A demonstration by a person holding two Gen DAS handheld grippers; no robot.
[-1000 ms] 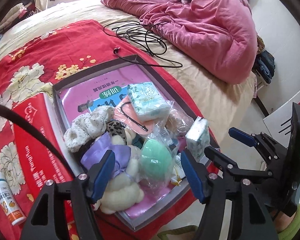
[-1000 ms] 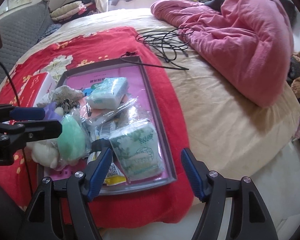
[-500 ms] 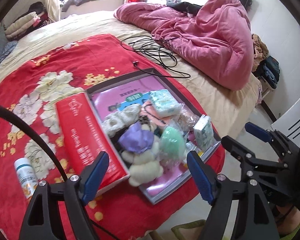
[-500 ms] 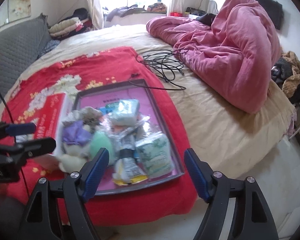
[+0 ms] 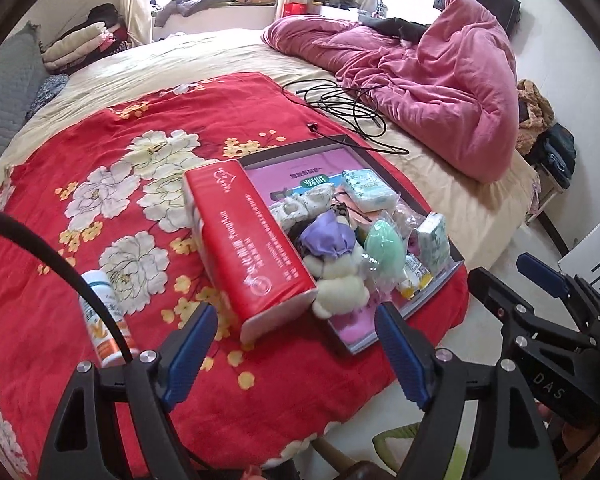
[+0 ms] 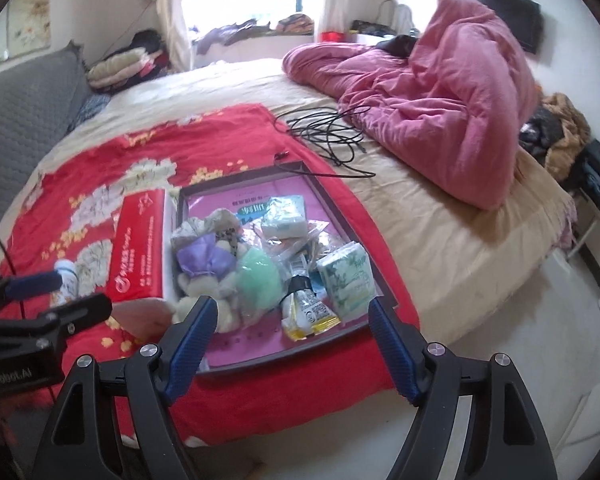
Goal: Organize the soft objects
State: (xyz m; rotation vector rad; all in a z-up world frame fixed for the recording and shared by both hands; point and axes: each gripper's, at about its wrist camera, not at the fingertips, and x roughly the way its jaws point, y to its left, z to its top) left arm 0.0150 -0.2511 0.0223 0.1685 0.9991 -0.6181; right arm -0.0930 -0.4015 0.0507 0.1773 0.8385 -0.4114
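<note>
Both tools standing open above the bed edge

Left tool (image 5: pixel 296 348) and right tool (image 6: pixel 290 340) are gripping nothing; soft items are lying piled in the tray (image 6: pixel 336 196), beside the red tissue pack (image 5: pixel 248 248).

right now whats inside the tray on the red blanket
The tray holds tissue packs, a purple scrunchie, a green sponge, a plush toy and sachets on a pink booklet, which is mostly covered.

Plush red floral blanket (image 5: pixel 100 152), glossy plastic-wrapped tissue pack (image 5: pixel 248 248), fuzzy cream plush toy (image 5: pixel 340 284), crinkly clear wrappers (image 6: pixel 300 248)
</note>
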